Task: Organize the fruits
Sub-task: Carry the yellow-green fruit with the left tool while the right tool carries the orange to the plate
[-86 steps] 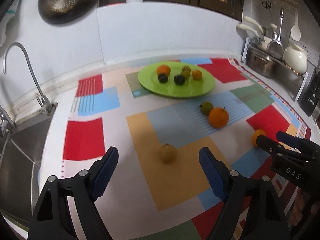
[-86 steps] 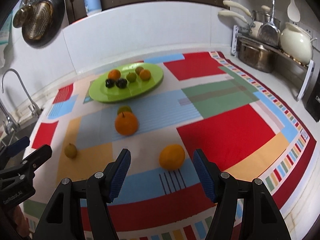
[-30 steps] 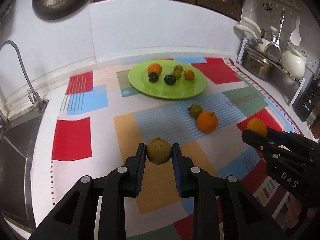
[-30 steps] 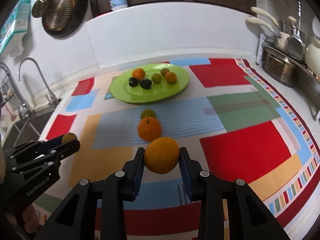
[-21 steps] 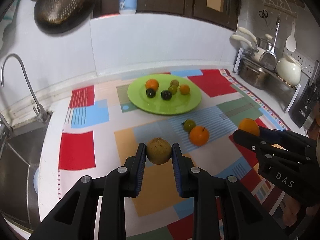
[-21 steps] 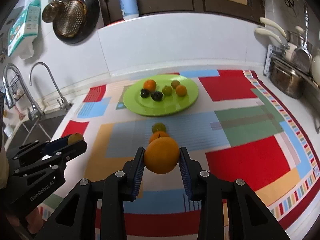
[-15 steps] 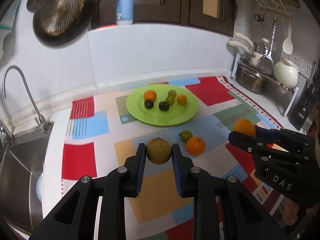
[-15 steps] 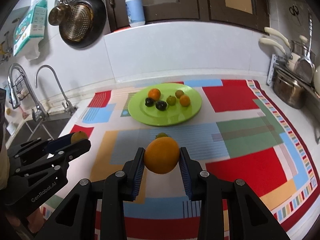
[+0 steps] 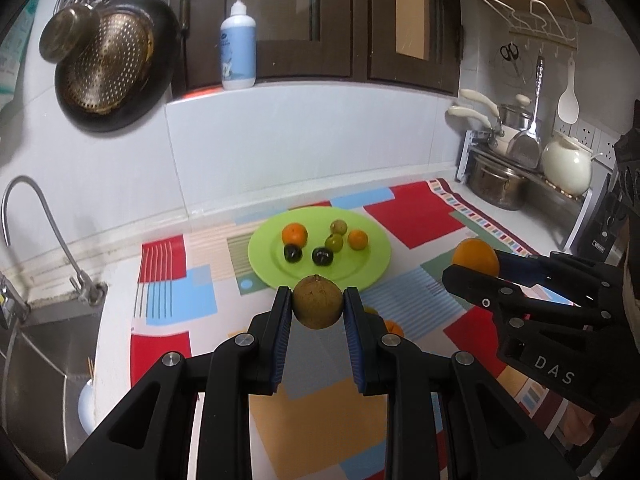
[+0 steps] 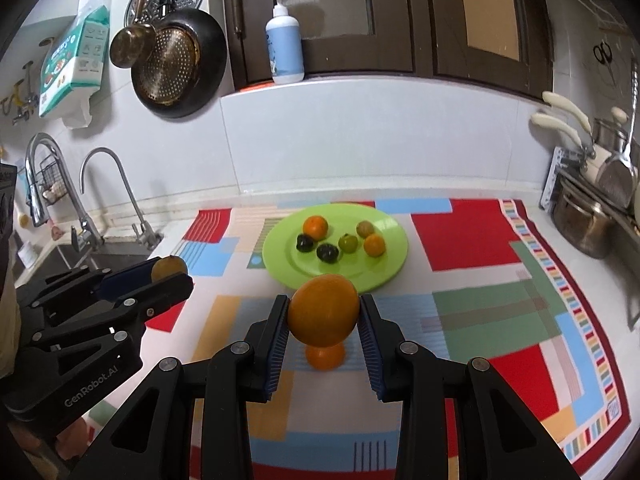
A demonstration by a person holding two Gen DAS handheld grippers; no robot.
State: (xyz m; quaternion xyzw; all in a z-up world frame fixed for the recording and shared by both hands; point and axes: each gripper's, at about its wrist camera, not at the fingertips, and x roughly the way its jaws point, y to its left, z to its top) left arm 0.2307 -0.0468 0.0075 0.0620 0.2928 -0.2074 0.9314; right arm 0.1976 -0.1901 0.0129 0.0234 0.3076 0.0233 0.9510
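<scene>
My left gripper (image 9: 318, 307) is shut on a brown-green round fruit (image 9: 318, 307) and holds it above the counter, short of the green plate (image 9: 372, 266). My right gripper (image 10: 323, 311) is shut on a large orange (image 10: 323, 311), also held above the counter in front of the plate (image 10: 386, 270). The plate holds several small fruits: oranges, green ones and dark ones. A smaller orange (image 10: 325, 356) lies on the mat under the right gripper. The right gripper and its orange (image 9: 476, 257) show at the right of the left wrist view.
A patchwork mat (image 10: 472, 312) covers the counter. A sink (image 9: 36, 364) with a tap (image 9: 40, 216) is at the left. Pots and a rack (image 9: 516, 176) stand at the right. A white wall (image 9: 304, 140) is behind, with a pan (image 9: 108, 64) and a lotion bottle (image 9: 238, 40) above.
Both grippers closed on their fruits and have lifted them off the mat, rising higher over the last second while staying shut. The plate looks farther below.
</scene>
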